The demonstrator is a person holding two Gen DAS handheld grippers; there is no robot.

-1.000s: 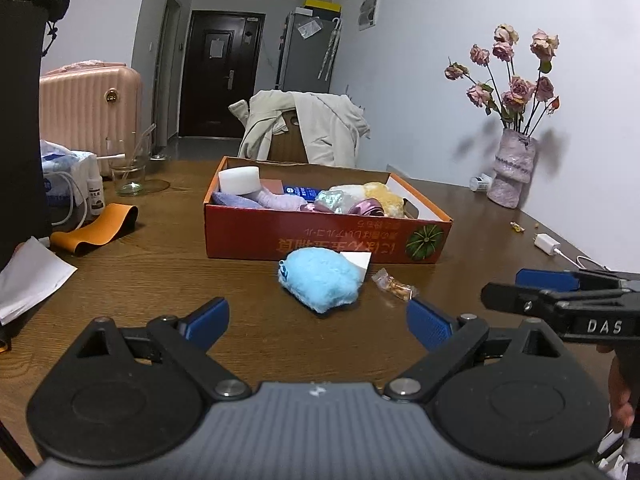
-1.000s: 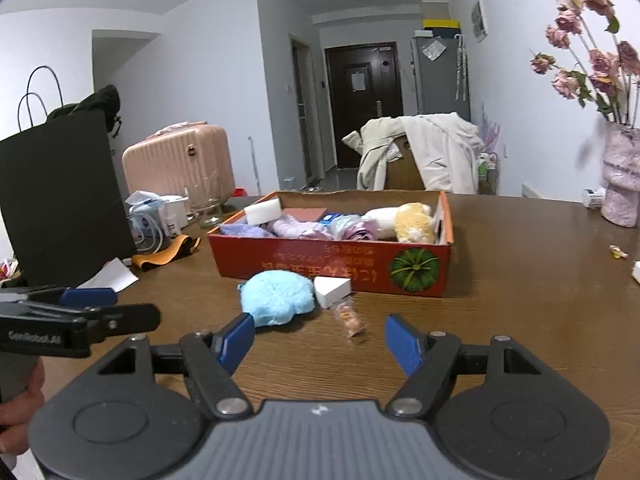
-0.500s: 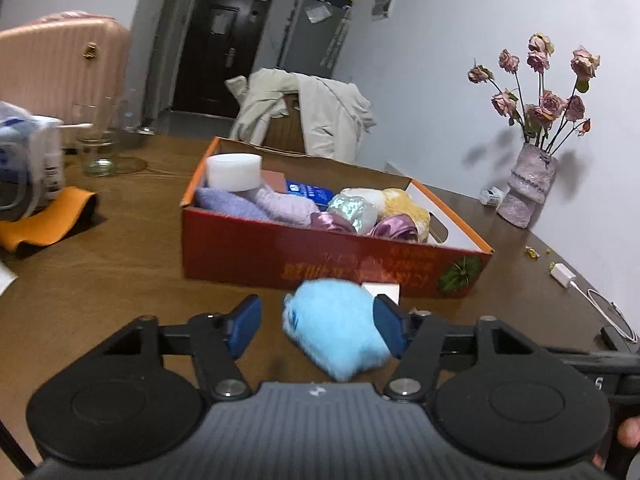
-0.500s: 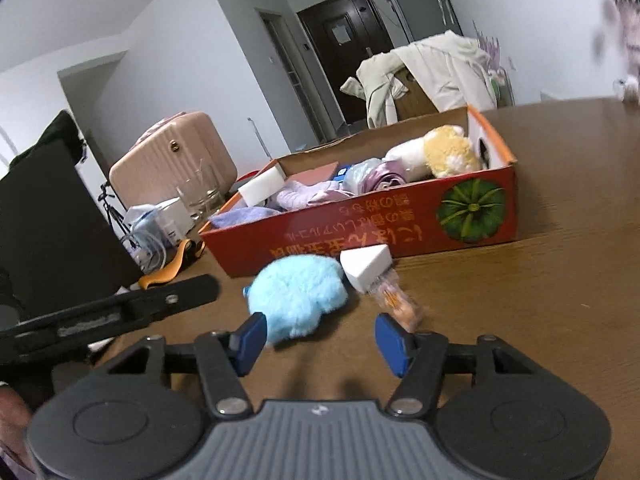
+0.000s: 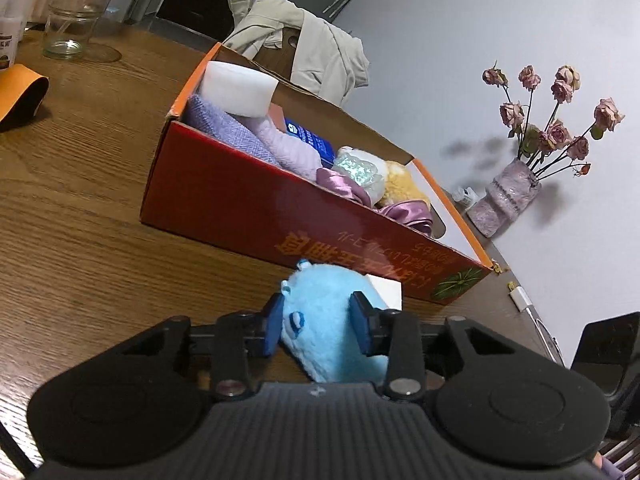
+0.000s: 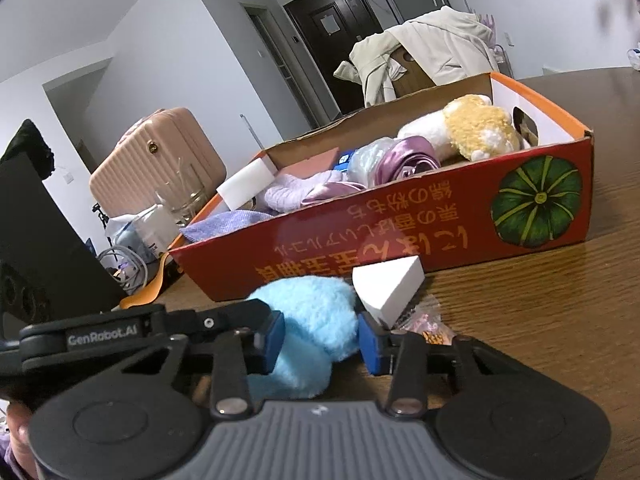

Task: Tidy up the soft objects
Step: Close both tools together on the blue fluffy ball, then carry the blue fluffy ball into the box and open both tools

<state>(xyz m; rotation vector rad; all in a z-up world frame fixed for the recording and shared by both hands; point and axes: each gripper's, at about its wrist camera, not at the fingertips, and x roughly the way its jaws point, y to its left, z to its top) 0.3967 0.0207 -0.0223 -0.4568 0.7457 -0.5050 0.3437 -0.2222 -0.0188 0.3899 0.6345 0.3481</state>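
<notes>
A fluffy light-blue plush [image 5: 324, 320] lies on the wooden table in front of the red cardboard box [image 5: 240, 208]. My left gripper [image 5: 318, 326] is shut on the plush, its blue pads pressing both sides. My right gripper [image 6: 320, 340] also has its pads against the plush [image 6: 312, 320], closed on it from the other side. The box [image 6: 400, 236] holds a white sponge block [image 5: 238, 88], purple cloths [image 5: 256, 136], a satin piece and a yellow-white plush [image 6: 476, 128]. A white wedge sponge [image 6: 388, 286] lies beside the blue plush.
A small snack wrapper [image 6: 428, 326] lies by the wedge. A glass jar [image 5: 74, 24] and orange band [image 5: 20, 88] are at far left. A vase of dried roses [image 5: 508, 196] stands far right, a charger cable [image 5: 524, 300] near it. A black bag [image 6: 36, 232] stands left.
Both grippers moved forward and down to the blue plush and closed their jaws on it; a second ago both were open and well back from it.
</notes>
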